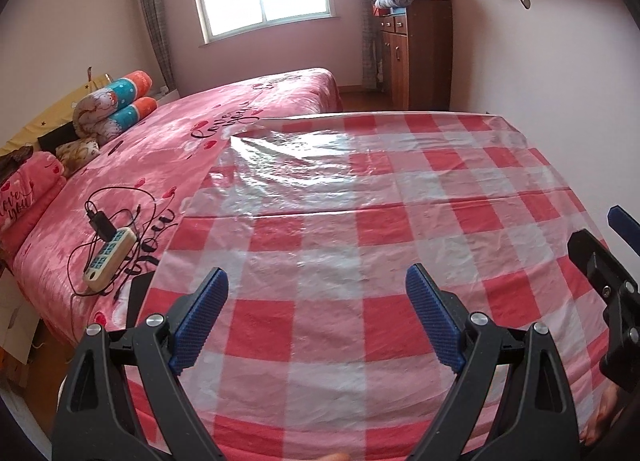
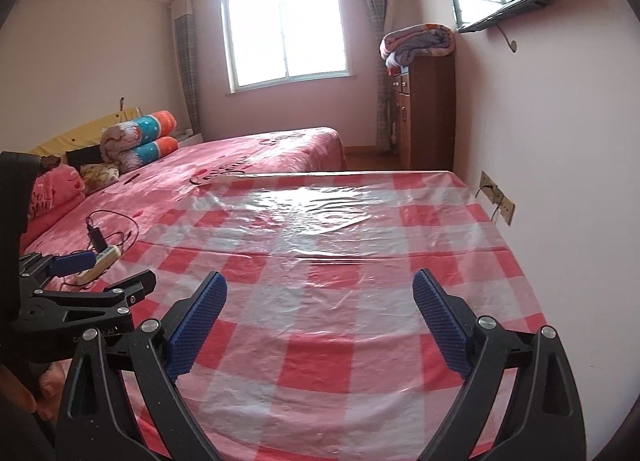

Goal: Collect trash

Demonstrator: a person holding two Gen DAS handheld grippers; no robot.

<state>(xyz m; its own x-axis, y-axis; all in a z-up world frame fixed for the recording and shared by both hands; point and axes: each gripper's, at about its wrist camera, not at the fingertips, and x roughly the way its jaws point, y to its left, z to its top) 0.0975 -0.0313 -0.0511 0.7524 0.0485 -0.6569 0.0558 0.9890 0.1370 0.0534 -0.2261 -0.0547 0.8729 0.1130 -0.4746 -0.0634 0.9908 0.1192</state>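
Left gripper (image 1: 316,317) spread wide, blue ribbed pads apart, nothing between them, poised above a table under a red-and-white checked plastic tablecloth (image 1: 360,221). Right gripper (image 2: 320,321) likewise spread, holding nothing, above the same cloth; seen also at the right edge of the left view, with the left one at the left edge of the right view. No trash visible anywhere on the cloth or in either view, so cannot tell where it lies. To the left, a bed (image 1: 168,153) in pink covers, with a power strip (image 1: 108,261) and tangled black cables lying on it. At the far wall, a window (image 2: 284,27), and a wooden cabinet (image 2: 424,113) topped with a folded blanket (image 2: 418,41).
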